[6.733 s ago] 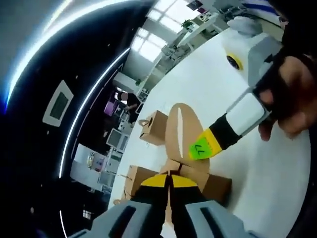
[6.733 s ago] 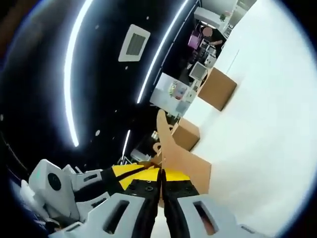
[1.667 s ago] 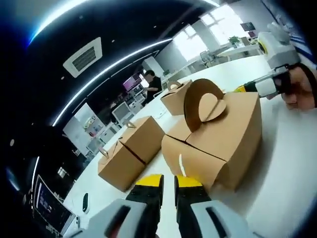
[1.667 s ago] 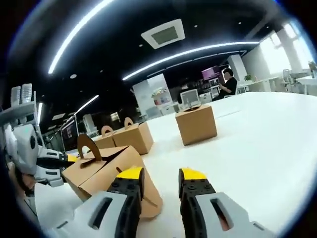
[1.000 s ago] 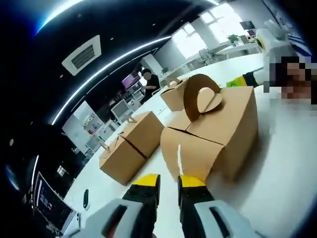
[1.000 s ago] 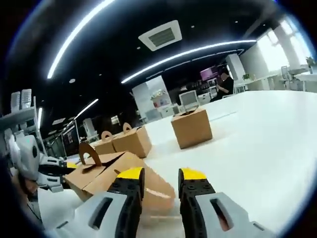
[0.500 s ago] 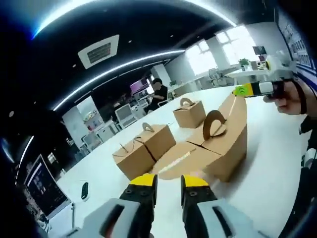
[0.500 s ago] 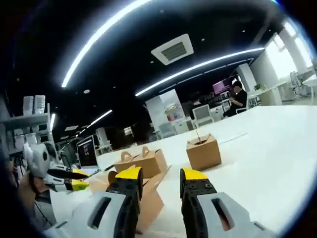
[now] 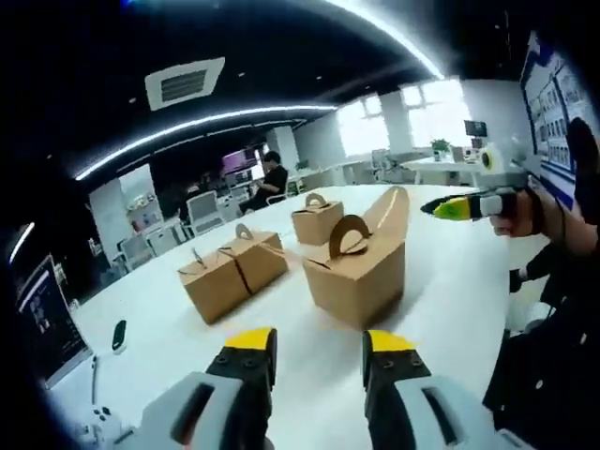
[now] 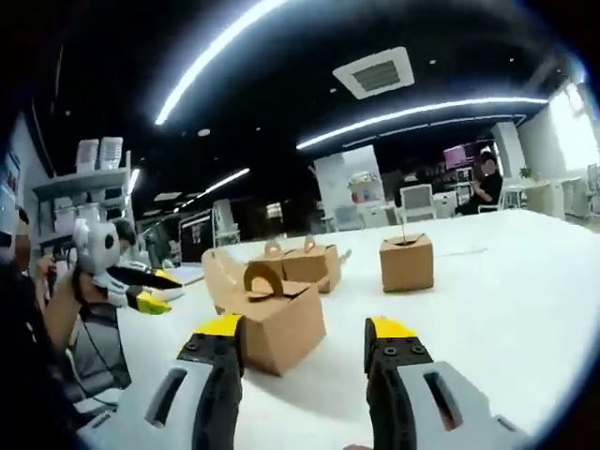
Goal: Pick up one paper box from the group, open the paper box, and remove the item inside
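Observation:
A brown paper box with a round handle stands on the white table, one lid flap raised at its far side. My left gripper is open, a short way in front of the box and touching nothing. My right gripper comes in from the right, held above the table beside the box. In the right gripper view the same box lies just beyond my open right gripper, nearer its left jaw. The left gripper shows at the left, in a hand.
Two joined boxes and a smaller box stand behind the near one; they also appear as joined boxes and a single box. A small black object lies left. A seated person is far back.
Both grippers have drawn back from the box and their jaws stand wider apart. The box now rests on the table, with one flap up.

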A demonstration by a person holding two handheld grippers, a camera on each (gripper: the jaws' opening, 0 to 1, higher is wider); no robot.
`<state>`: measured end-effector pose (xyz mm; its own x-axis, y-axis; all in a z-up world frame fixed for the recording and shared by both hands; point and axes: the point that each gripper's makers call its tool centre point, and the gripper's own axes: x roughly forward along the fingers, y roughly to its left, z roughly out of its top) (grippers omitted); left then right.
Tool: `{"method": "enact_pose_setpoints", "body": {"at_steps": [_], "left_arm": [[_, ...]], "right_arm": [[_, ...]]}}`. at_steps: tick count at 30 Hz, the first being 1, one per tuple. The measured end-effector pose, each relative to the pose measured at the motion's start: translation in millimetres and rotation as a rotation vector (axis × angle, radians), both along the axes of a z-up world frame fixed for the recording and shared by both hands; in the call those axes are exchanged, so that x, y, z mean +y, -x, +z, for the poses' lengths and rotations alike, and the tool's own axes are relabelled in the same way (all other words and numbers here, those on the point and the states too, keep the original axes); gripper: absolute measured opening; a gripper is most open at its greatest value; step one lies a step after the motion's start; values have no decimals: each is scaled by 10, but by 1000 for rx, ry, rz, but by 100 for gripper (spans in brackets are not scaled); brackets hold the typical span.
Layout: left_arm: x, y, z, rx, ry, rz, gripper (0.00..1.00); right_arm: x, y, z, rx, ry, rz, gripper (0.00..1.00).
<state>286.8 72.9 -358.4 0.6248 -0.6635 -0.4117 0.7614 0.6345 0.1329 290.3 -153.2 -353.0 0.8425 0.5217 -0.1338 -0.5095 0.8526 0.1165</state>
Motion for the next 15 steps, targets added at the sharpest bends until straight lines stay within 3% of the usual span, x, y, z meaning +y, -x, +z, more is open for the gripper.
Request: {"method": "enact_pose_setpoints", "body": {"at_steps": [3, 6, 11, 15], "left_arm": [[12, 109, -9, 27, 19, -24, 58], [42, 172, -17, 22, 1, -42, 62], [106, 131, 25, 16, 25, -47, 66], [52, 22, -18, 13, 44, -106, 72]], "right_arm": [[-47, 106, -27, 12, 30, 24, 58], [-94, 199, 5, 15, 48, 40, 59], [-69, 285, 38, 18, 56, 82, 60], [-31, 297, -17, 31, 84, 110, 60]]}}
